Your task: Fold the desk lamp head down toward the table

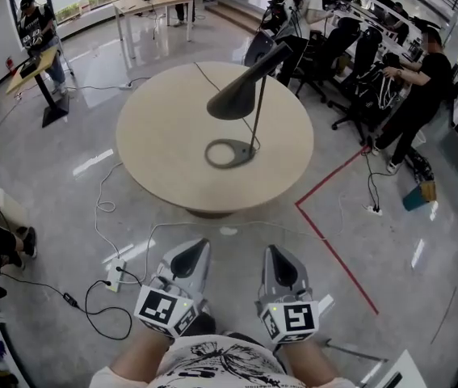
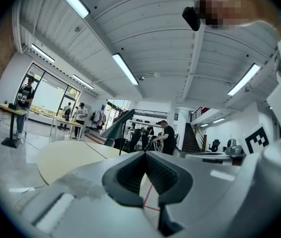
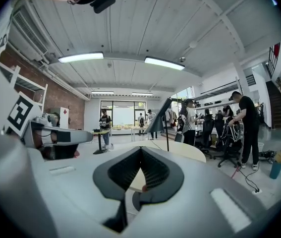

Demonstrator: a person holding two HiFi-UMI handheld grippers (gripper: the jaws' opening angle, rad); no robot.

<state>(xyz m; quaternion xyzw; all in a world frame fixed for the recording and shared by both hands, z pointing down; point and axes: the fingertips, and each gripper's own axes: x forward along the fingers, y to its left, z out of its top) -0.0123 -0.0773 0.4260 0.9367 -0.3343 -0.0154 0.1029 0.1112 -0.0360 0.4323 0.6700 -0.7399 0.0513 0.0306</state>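
- While both grippers hang low near the person's body, well apart from the round bench (image 1: 164, 144), the one desk lamp (image 1: 254, 115) stands on that bench, toward its far right part.
- The left gripper (image 1: 190, 259) and the right gripper (image 1: 282, 267) each have their jaws brought together at the tips with nothing between them, as each gripper's own view also shows.
- The lamp head (image 1: 243, 94) is a dark, tilted cone atop a thin upright stem (image 1: 258, 120), which rises from a ring-shaped base (image 1: 229, 153).
- It looks rigid, likely metal, fairly light, and smooth enough to slip. The hinge probably sits where head meets stem, though that joint is too small to make out.
- A sensible hold would be one gripper steadying the stem or base while the other presses the cone's broad rim downward.
- Count: one lamp, one bench, two grippers, and one thin cord (image 1: 206, 79) across the bench.
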